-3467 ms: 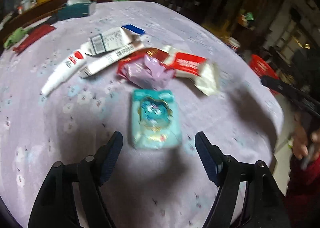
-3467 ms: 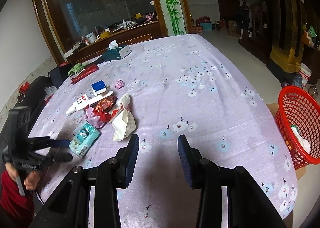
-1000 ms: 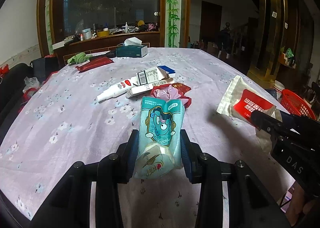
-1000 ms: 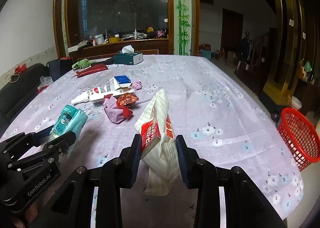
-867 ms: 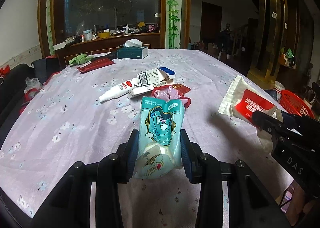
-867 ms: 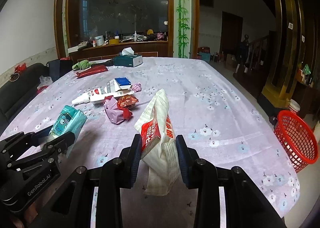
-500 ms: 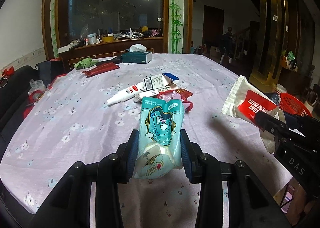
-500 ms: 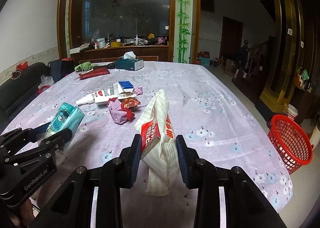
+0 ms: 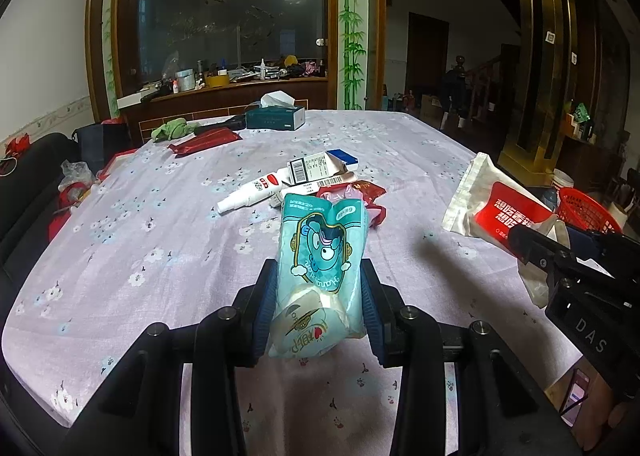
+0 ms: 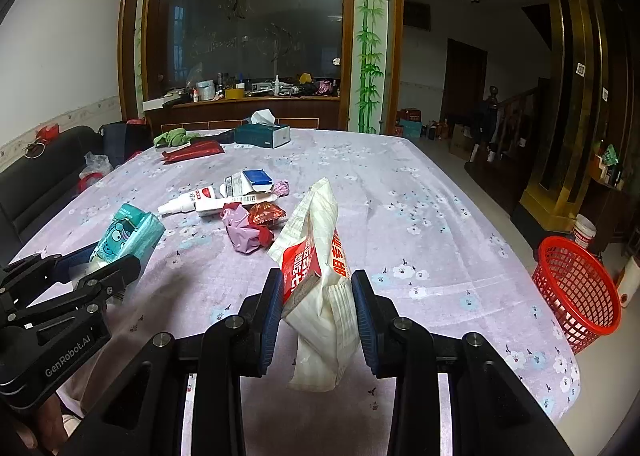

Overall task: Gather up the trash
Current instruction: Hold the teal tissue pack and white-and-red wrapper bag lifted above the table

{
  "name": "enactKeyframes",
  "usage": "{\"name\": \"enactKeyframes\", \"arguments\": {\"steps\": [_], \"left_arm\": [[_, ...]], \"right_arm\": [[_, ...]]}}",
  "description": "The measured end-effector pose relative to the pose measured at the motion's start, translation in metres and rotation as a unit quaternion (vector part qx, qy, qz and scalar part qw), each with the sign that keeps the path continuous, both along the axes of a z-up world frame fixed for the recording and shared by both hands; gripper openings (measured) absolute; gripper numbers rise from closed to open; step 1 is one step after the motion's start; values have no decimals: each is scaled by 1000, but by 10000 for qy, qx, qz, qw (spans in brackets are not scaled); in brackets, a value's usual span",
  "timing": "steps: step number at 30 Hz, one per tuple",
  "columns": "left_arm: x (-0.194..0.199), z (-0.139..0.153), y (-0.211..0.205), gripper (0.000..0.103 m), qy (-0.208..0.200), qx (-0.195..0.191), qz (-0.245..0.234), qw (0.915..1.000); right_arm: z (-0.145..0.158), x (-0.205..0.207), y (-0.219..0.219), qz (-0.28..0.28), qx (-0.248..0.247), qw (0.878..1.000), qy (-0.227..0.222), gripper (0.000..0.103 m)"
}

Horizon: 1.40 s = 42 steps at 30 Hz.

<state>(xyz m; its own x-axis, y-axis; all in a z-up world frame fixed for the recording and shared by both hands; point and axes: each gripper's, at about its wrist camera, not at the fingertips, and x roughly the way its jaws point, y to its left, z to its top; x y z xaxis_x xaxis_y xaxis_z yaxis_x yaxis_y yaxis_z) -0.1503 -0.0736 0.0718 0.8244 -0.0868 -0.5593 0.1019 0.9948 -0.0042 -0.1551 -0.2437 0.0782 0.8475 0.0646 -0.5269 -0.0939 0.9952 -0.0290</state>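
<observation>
My left gripper [image 9: 319,288] is shut on a teal tissue pack [image 9: 320,256] with a cartoon face, held above the table's near edge. My right gripper [image 10: 316,296] is shut on a white and red snack bag [image 10: 320,268], also lifted. Each gripper shows in the other's view: the left gripper [image 10: 100,264] with the teal pack [image 10: 128,232], and the snack bag [image 9: 496,203] in the right gripper. More trash lies mid-table: a white tube [image 10: 186,201], a barcode carton [image 10: 246,183], pink and red wrappers [image 10: 250,228]. A red basket [image 10: 576,292] stands on the floor at the right.
The table [image 10: 400,215] has a purple flowered cloth. At its far end are a teal tissue box [image 10: 262,133], a red packet [image 10: 194,151] and a green cloth [image 10: 172,137]. A dark sofa [image 10: 36,183] runs along the left. A white bucket [image 10: 584,230] stands beyond the basket.
3.5 s ago both grippers were open and the pack and bag lay on the table. Both are now gripped and lifted. Over the last second both grippers have drawn back and risen slightly.
</observation>
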Motion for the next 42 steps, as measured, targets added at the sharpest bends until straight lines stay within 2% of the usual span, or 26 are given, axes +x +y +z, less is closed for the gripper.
{"name": "enactKeyframes", "arguments": {"steps": [42], "left_arm": [[-2, 0, 0, 38, 13, -14, -2, 10000]], "right_arm": [[-2, 1, 3, 62, -12, 10000, 64, 37]]}}
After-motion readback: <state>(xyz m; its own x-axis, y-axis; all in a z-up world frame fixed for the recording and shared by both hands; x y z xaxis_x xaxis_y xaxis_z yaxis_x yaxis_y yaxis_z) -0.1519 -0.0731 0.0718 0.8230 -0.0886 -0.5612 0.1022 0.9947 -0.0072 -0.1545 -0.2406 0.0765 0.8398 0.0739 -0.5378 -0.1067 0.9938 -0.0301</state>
